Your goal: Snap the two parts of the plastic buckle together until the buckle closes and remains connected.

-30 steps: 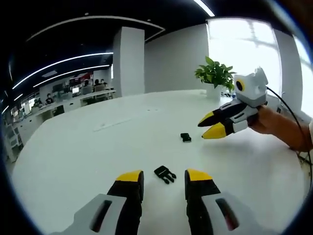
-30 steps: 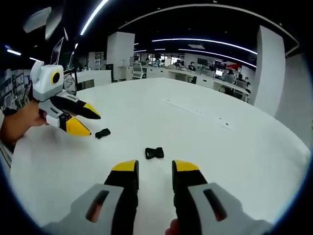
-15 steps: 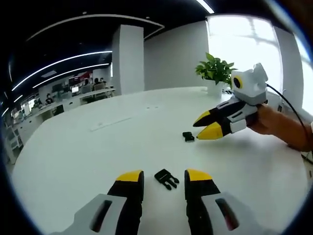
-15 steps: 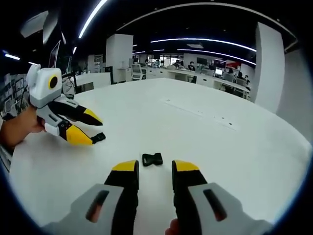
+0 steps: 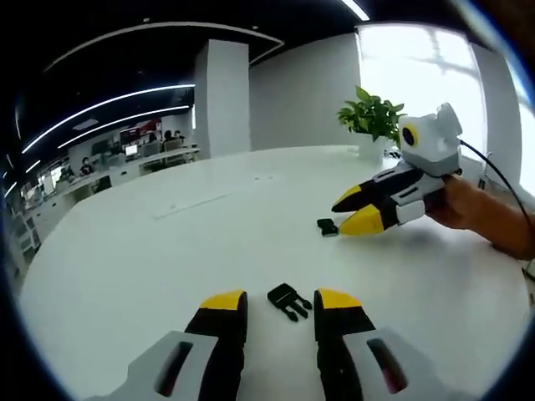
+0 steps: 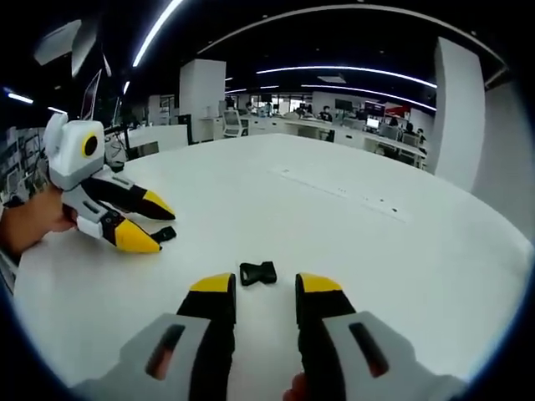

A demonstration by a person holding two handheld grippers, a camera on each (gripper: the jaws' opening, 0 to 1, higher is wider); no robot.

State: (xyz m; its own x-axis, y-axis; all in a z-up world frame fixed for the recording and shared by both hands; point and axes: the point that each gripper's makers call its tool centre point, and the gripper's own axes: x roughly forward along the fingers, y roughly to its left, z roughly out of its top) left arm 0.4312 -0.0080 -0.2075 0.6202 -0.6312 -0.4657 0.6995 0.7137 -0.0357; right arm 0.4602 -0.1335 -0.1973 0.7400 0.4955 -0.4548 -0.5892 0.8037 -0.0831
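Left claw (image 5: 280, 302) hangs released over the white worktop (image 5: 150, 267), jaws apart w/ nothing btwn them. Pronged buckle half (image 5: 289, 300), black, lies just ahead of my tips, in the gap. My right claw (image 5: 351, 212) is also released, its yellow tips just beside the small black socket half (image 5: 328, 226). Potted plant (image 5: 373, 124) stands well beyond it. Nothing blocks either piece.
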